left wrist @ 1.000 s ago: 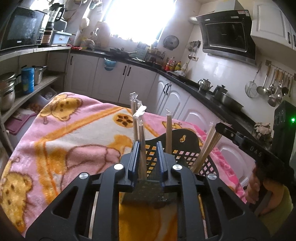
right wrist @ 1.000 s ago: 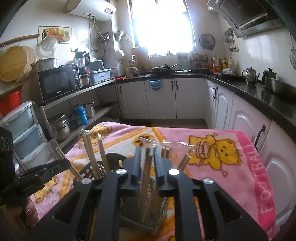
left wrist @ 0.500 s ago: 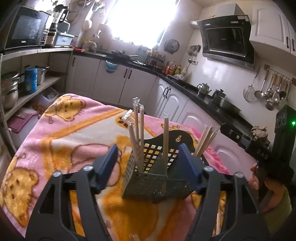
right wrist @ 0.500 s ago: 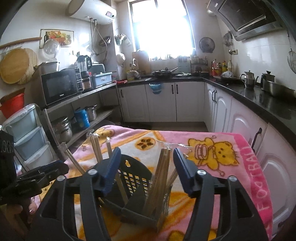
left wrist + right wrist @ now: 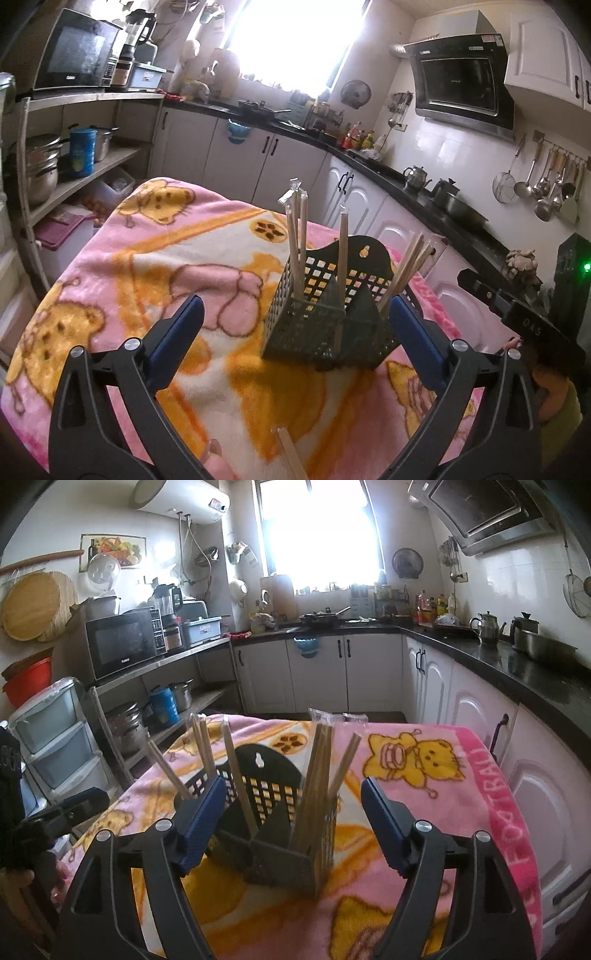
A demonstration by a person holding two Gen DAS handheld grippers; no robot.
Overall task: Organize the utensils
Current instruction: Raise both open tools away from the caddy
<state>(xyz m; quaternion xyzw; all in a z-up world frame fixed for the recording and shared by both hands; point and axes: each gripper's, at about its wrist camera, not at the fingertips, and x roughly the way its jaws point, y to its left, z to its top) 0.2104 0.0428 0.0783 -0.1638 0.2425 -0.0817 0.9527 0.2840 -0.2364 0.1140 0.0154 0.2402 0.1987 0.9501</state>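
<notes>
Item: utensil holder (image 5: 328,332), a dark perforated plastic basket with inner dividers and a raised back plate with a hanging hole. It stands upright on the pink and orange blanket (image 5: 147,266) that covers the work surface, roughly central, and is framed between the fingers of both grippers without being touched.

Contents: wooden chopsticks (image 5: 297,236), some in clear wrappers, standing in separate compartments and leaning outward at varied angles. One further loose stick (image 5: 291,458) lies on the blanket just before the left gripper.

Left gripper (image 5: 295,332): its jaws have just been opening and are spread wide; nothing is clamped, though the holder sits in the gap. Right gripper (image 5: 291,812): its jaws have likewise just been opening, are well apart, and are empty.

Handling, as judged: the holder is taken to be light, stiff and easily tipped, since the tall sticks raise its balance and the blanket is soft beneath it. A grip on a side wall near the rim is advised. The chopsticks are thin, light, rigid and smooth; wrapped ones may slip, so a hold at mid-shaft is suggested.

Views compared: the loose stick is seen from the left wrist only. The tight bundle of sticks (image 5: 317,775) in the near corner compartment and the blanket's lettered pink border (image 5: 513,830) are shown clearly by the right wrist only.
</notes>
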